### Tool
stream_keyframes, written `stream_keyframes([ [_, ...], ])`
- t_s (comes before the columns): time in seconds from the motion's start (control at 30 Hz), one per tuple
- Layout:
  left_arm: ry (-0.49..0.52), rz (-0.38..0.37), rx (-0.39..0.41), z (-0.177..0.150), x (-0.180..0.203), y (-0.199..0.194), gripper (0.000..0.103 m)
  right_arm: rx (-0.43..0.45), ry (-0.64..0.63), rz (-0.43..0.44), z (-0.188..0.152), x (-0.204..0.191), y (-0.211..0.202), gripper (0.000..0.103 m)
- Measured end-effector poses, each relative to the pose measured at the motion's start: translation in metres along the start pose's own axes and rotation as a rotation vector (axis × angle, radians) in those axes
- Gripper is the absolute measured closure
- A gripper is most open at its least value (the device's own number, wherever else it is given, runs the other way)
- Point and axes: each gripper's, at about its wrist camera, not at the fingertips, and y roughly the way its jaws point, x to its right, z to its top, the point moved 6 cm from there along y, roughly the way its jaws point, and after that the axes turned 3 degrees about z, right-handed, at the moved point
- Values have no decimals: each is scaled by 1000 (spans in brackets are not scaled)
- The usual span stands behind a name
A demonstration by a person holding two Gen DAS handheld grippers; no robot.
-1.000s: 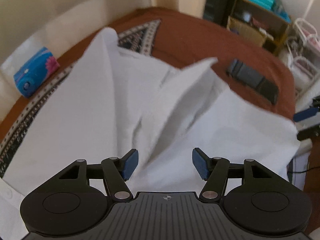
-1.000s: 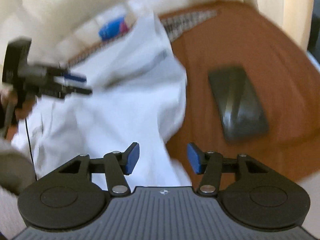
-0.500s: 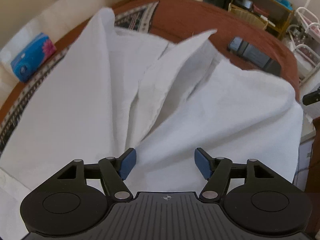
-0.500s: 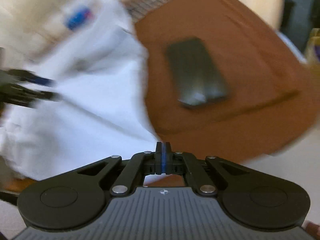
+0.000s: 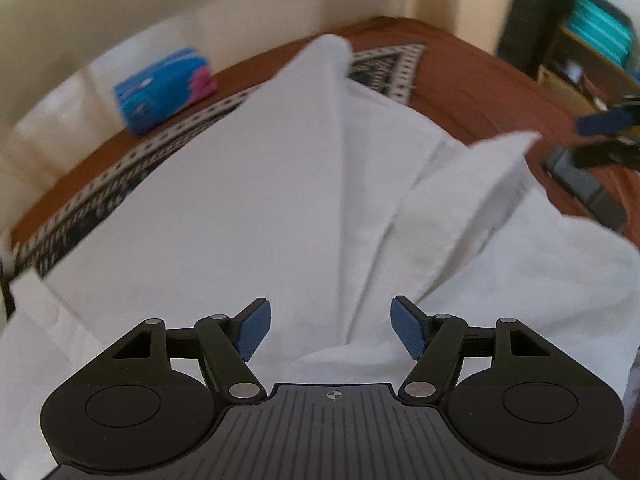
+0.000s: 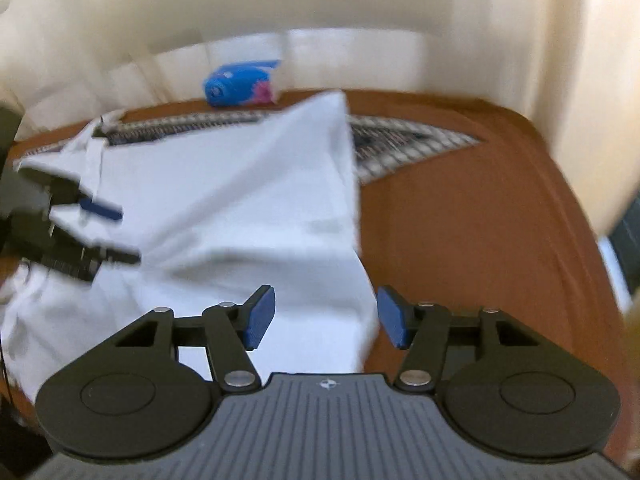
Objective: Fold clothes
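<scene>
**White garment spread on a brown surface**

A brown surface (image 5: 472,80) carries a rumpled white garment (image 5: 260,200) over a patterned cloth (image 5: 384,68). Above it, the left gripper (image 5: 331,330) and right gripper (image 6: 326,317) have fingers spread, holding nothing. A blue packet (image 5: 164,90) sits behind.

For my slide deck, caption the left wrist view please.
Open left gripper poised over a rumpled white garment spread on a brown table.
</scene>
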Motion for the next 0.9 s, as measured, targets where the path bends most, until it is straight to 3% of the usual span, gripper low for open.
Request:
stream_keyframes([
  [0.07, -20, 24, -3, 0, -5, 4, 24, 15, 30, 33, 26, -4, 23, 45],
  [0.17, -49, 60, -9, 0, -12, 10, 24, 19, 60, 12, 57, 2, 64, 45],
  [0.27, -50, 74, -29, -1, -12, 22, 24, 3, -5, -42, 71, 14, 97, 45],
  [0.33, -48, 84, -54, -6, -12, 33, 24, -21, -30, -27, 78, 19, 115, 47],
  [0.43, -67, 92, -81, -13, -17, 45, 22, -54, -53, 0, 83, 22, 140, 47],
  [0.53, -112, 78, -83, -17, -24, 48, 17, -115, -50, 30, 83, 22, 158, 56],
  [0.73, -128, 59, -75, -18, -27, 49, 13, -175, -61, 38, 72, 18, 168, 60],
  [0.77, -132, 57, -75, -18, -27, 50, 13, -185, -63, 40, 70, 17, 170, 70],
  [0.8, -136, 55, -75, -18, -27, 50, 13, -192, -64, 45, 69, 16, 170, 87],
  [0.83, -140, 52, -76, -17, -27, 51, 12, -193, -67, 54, 70, 15, 170, 92],
  [0.9, -143, 49, -76, -16, -28, 50, 13, -190, -87, 39, 72, 14, 169, 92],
])
